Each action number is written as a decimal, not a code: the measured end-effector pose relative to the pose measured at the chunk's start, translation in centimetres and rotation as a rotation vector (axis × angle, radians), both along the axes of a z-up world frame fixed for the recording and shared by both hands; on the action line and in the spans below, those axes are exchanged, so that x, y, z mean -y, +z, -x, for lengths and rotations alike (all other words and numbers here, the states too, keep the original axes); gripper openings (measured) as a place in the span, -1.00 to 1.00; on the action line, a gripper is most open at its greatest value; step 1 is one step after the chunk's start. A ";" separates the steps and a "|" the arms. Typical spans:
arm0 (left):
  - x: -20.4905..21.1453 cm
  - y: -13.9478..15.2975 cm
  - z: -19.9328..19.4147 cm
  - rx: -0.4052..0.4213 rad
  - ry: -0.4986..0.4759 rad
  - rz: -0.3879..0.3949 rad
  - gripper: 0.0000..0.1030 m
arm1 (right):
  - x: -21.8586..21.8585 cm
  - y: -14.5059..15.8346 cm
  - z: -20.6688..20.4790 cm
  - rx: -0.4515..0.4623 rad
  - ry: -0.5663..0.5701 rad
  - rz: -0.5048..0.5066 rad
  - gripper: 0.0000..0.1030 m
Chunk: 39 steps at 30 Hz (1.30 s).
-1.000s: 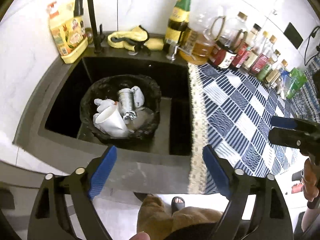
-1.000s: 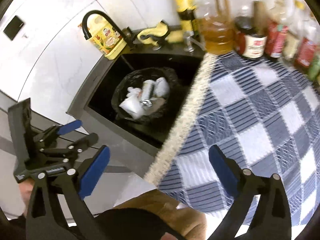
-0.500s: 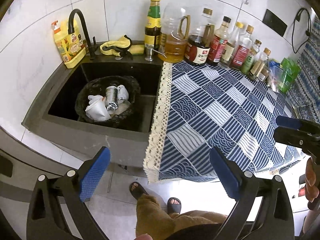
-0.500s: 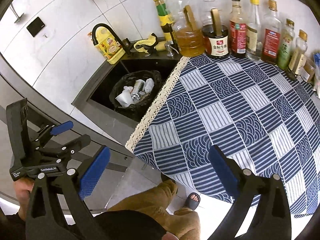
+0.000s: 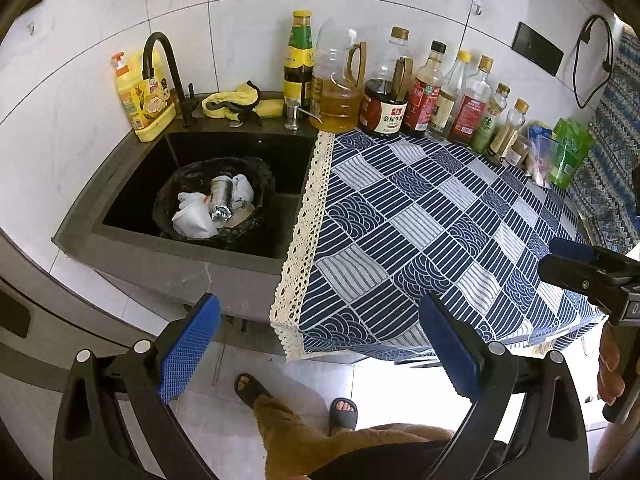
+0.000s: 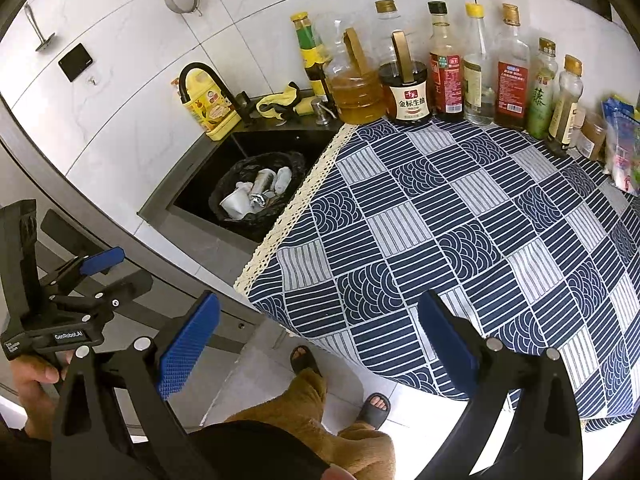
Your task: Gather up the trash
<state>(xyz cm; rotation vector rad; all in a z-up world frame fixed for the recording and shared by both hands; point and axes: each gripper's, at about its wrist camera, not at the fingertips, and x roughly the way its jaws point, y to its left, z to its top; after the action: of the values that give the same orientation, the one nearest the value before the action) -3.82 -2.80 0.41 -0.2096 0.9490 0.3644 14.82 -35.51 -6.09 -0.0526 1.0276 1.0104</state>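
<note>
The patterned blue-and-white tablecloth [image 5: 420,216] covers the counter and looks bare of litter, so I judge the collecting nearly done. Left of it the dark sink [image 5: 132,184] holds the black bin bag [image 5: 256,172], and the trash sits inside: a white paper cup [image 5: 194,220], a crushed silver can [image 5: 222,198] and crumpled white tissue [image 5: 244,188].

It should all handle light. The bag is thin, soft film that could tear, so I would gather it at the rim rather than the belly. The can is stiff but slick; the cup would crush.

My left gripper [image 5: 320,344] is spread as wide as it goes, with nothing between its blue pads. My right gripper [image 6: 316,340] is likewise wide apart and empty.

The dark sauce jug [image 6: 410,94] carries a label reading 金标生抽. My left gripper's body reads "GenRobot.AI" in the right wrist view.
</note>
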 end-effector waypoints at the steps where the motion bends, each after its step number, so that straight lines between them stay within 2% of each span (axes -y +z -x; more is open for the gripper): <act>1: 0.0 -0.1 0.0 -0.004 0.002 0.002 0.87 | -0.1 -0.1 0.0 0.005 0.002 0.005 0.90; 19: -0.3 -0.5 0.7 -0.017 0.024 0.018 0.87 | -0.3 -0.8 0.7 -0.006 0.025 0.030 0.90; 39: -0.7 -0.7 0.7 -0.010 0.036 0.033 0.87 | 0.4 -0.8 0.2 -0.016 -0.024 0.052 0.90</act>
<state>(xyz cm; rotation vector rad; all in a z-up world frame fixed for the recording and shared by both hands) -4.51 -2.06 -0.26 -0.2554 0.9624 0.3831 14.60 -35.91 -6.89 -0.0749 1.0666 0.9633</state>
